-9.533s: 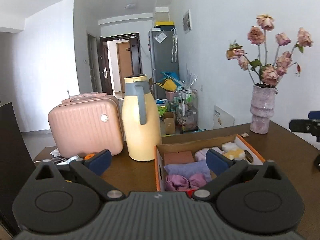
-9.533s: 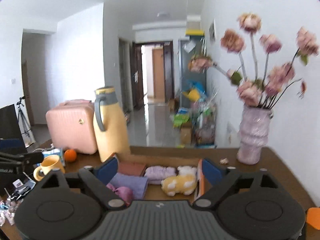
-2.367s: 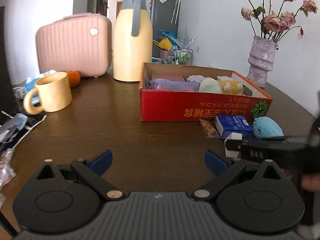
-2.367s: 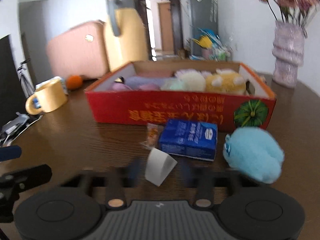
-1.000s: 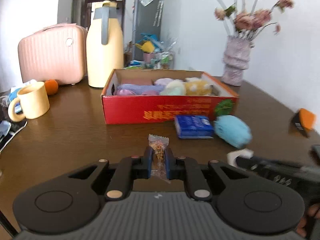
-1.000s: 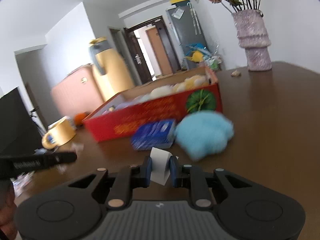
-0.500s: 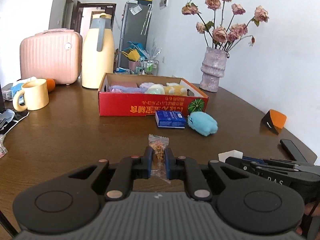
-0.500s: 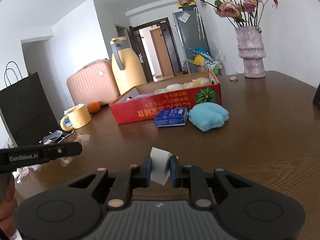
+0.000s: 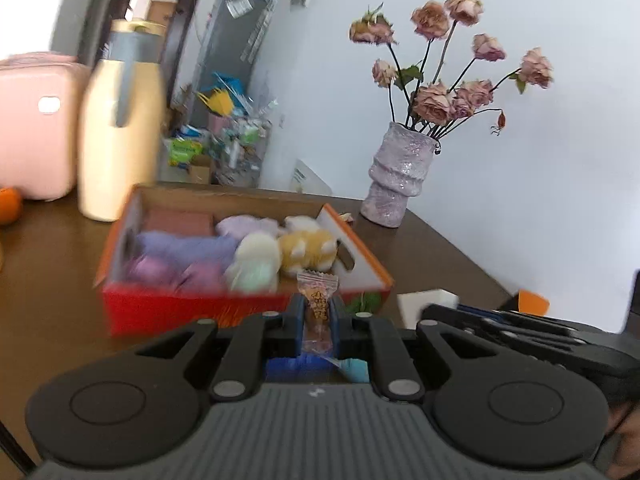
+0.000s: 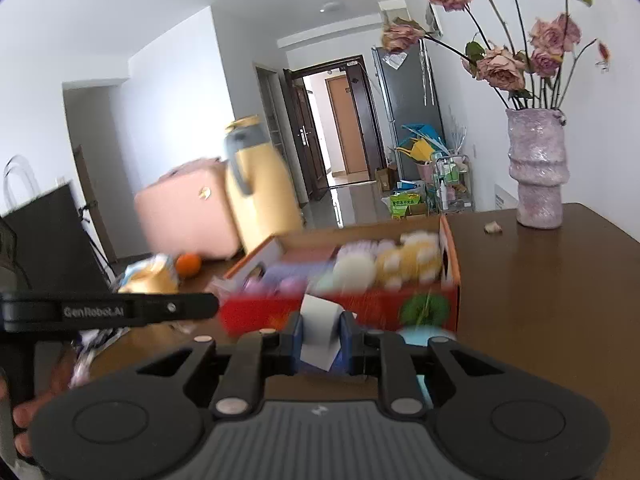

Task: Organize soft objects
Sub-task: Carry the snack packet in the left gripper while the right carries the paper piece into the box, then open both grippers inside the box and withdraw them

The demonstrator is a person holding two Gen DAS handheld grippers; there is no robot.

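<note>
The red cardboard box [image 9: 168,304] sits on the brown table [image 9: 52,280] and holds the soft things: 1 yellow plush [image 9: 308,250] against its right wall, 1 pale cream-and-green plush [image 9: 256,262] beside it, 1 lavender plush [image 9: 240,226] behind, 1 folded purple cloth [image 9: 180,246], 2 pink-purple bundles [image 9: 176,274] at the front and 1 brownish-pink block [image 9: 178,222] at the back, all smeared by motion blur. The left gripper [image 9: 317,320] is clenched on 1 wrapped candy [image 9: 318,300], which stands upright between the closed pads just in front of the box's near edge. The right gripper [image 10: 321,334] is clamped on 1 white foam piece [image 10: 320,328], likewise raised before the box's red front; in the left view that foam piece [image 9: 426,300] shows at the tip of the other tool. Under the grippers 1 blue packet [image 9: 282,364] and 1 light-blue plush [image 10: 426,334] lie partly hidden on the table. Beyond the box stand 1 yellow thermos [image 9: 120,136], 1 pink suitcase [image 9: 36,128], 1 orange [image 10: 189,265] and 1 purple vase [image 9: 398,178] with dried roses. Compared with 0.5 s ago, both grippers have come up and forward: the box, then well ahead across bare tabletop, now fills the view right at the fingertips, and each grip is unchanged.
</note>
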